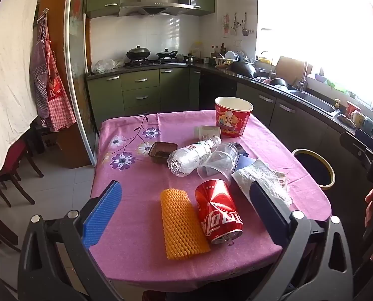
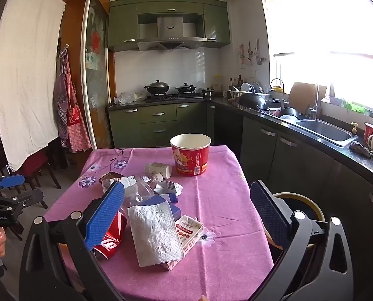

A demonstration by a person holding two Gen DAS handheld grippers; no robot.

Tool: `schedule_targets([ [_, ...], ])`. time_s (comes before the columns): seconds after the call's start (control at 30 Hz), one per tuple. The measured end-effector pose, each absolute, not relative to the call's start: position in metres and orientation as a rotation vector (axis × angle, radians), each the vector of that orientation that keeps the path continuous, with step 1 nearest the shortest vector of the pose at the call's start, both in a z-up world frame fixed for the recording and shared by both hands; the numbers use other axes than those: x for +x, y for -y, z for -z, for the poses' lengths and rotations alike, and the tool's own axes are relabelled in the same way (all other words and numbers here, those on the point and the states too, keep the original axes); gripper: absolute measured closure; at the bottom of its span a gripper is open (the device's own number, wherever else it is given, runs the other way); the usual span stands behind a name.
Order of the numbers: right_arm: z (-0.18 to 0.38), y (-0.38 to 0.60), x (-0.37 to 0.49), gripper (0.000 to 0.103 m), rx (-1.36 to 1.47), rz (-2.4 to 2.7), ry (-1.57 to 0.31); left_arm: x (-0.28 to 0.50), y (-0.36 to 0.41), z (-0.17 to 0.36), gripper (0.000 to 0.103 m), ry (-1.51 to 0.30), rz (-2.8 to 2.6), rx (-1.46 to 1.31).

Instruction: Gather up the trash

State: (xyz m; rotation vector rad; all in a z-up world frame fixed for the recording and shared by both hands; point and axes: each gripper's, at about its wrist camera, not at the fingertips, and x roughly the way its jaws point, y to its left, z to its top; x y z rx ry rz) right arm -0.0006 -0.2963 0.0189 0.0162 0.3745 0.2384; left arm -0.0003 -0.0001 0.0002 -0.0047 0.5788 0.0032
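Observation:
Trash lies on a pink tablecloth (image 1: 136, 188). A crushed red cola can (image 1: 217, 213) and an orange foam net (image 1: 181, 223) lie nearest my left gripper (image 1: 186, 205), which is open and empty above the table's near edge. Behind them are a clear plastic bottle (image 1: 194, 155), a clear cup (image 1: 219, 163), a white paper towel (image 1: 261, 180) and a red paper bucket (image 1: 232, 115). My right gripper (image 2: 186, 210) is open and empty over the paper towel (image 2: 154, 233), a small carton (image 2: 189, 230) and the can (image 2: 111, 238).
A dark bin with a yellow rim (image 1: 314, 170) stands on the floor right of the table, also in the right wrist view (image 2: 299, 203). Green kitchen cabinets (image 1: 141, 92) and a counter with a sink (image 1: 314, 100) lie behind. Chairs (image 1: 8, 173) stand at left.

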Motion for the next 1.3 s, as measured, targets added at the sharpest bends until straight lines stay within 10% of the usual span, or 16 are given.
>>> schedule_targets([
  [1.3, -0.008, 0.290, 0.005, 0.004, 0.011, -0.237, -0.386, 0.002, -0.003, 0.004, 0.006, -0.588, -0.014, -0.013],
])
